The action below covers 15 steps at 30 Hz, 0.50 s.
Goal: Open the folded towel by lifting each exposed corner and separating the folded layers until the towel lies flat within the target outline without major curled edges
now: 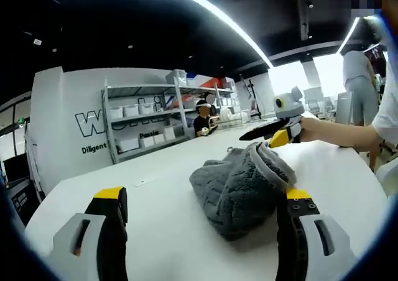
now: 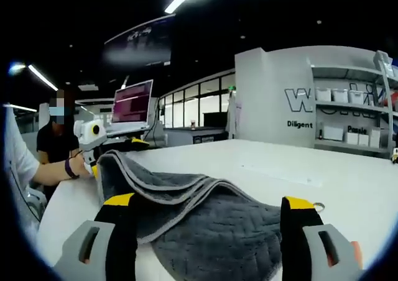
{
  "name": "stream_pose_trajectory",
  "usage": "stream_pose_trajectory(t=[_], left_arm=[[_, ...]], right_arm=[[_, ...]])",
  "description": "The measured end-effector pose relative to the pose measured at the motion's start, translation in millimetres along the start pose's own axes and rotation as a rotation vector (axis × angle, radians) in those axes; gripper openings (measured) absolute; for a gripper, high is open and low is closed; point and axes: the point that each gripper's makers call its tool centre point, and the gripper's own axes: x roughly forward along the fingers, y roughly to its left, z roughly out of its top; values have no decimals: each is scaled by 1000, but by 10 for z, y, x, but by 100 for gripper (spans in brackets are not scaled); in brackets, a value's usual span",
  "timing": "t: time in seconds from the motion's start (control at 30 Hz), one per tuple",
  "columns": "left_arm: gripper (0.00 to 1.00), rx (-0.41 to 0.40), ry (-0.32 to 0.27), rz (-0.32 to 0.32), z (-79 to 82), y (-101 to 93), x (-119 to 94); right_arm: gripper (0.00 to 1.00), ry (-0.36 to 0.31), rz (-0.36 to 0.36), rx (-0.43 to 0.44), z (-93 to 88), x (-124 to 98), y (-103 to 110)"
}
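A grey quilted towel (image 1: 239,191) lies folded and bunched on the white table (image 1: 155,200). My left gripper (image 1: 205,194) is open, and the towel's near side sits against its right jaw. My right gripper (image 1: 278,135) comes in from the right, held by a hand, at the towel's raised far edge. In the right gripper view the towel (image 2: 211,231) spreads between the wide-apart jaws of my open right gripper (image 2: 208,200), its layers stacked. The left gripper (image 2: 92,145) sits at the towel's lifted far corner there; whether it touches the cloth I cannot tell.
Metal shelving with white bins (image 1: 143,116) stands behind the table, with a seated person (image 1: 202,116) beside it. Another person (image 1: 357,82) stands at the right. A monitor (image 2: 132,102) rises beyond the table's far edge. Bare tabletop (image 2: 292,169) stretches to the right.
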Motion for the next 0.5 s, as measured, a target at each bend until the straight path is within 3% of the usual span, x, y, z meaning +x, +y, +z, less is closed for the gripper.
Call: stream_pose_trajectory(t=[0.5], left_arm=[[99, -16, -2, -162, -9, -361, 70]], right_arm=[[99, 35, 74, -23, -58, 43, 171]])
